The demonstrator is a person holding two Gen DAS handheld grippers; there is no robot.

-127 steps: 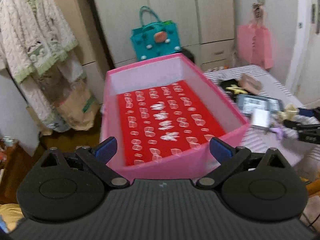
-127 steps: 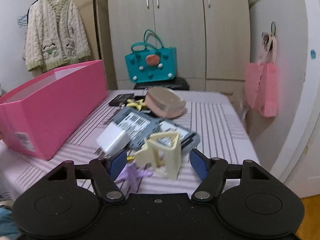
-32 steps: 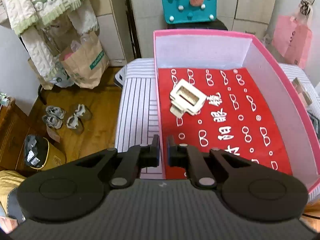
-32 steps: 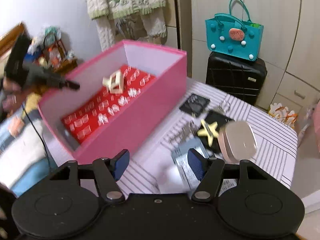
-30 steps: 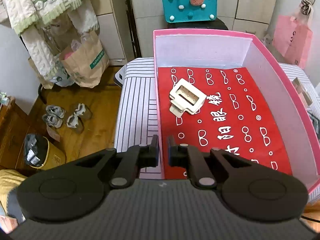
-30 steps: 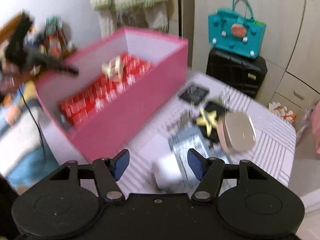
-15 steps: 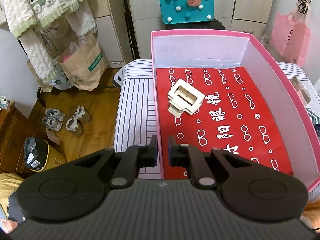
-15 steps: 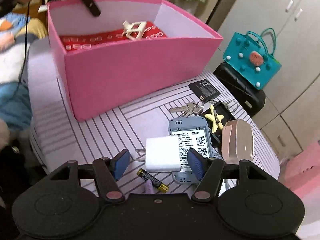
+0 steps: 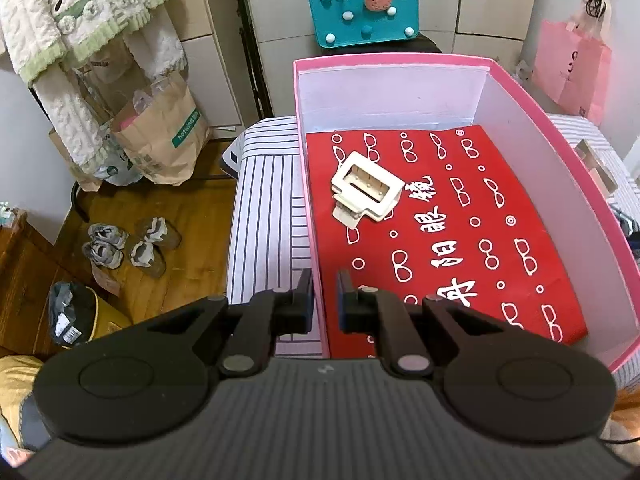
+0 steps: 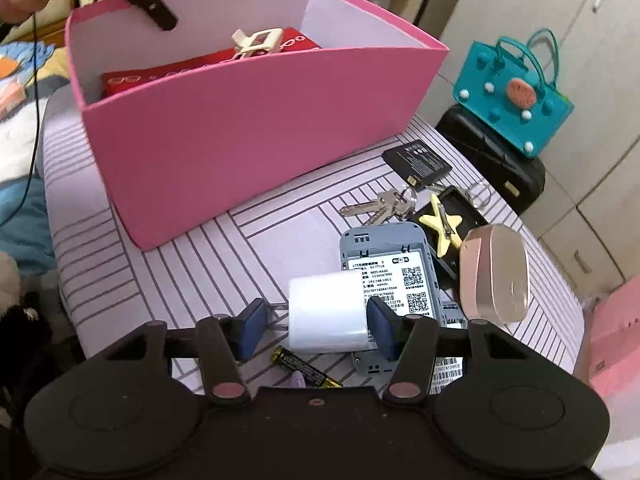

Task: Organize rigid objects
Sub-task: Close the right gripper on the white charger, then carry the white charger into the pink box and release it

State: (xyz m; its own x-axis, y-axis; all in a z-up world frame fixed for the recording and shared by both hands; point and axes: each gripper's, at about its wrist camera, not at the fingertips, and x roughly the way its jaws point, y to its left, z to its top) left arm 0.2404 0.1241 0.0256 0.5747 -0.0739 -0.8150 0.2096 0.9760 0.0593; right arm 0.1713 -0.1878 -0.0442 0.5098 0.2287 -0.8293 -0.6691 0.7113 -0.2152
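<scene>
A pink box (image 9: 536, 108) with a red patterned liner stands on the striped table; it also shows in the right wrist view (image 10: 248, 128). A cream plastic stand (image 9: 364, 192) lies inside it, also visible in the right wrist view (image 10: 256, 42). My left gripper (image 9: 322, 300) is shut on the box's left wall near the front corner. My right gripper (image 10: 314, 330) is open, low over the table, with a white charger cube (image 10: 326, 314) between its fingers. The pads do not seem to touch the cube.
Beside the charger lie a grey router (image 10: 394, 276), a battery (image 10: 304, 368), keys (image 10: 380, 204), a yellow star clip (image 10: 440, 224), a black battery pack (image 10: 416, 162) and a pink-gold case (image 10: 496, 274). A teal bag (image 10: 516, 96) sits on a black suitcase behind.
The right gripper has come down and forward around the white charger. The cream stand, earlier between its fingers, now lies in the box. The left gripper stays shut on the box wall.
</scene>
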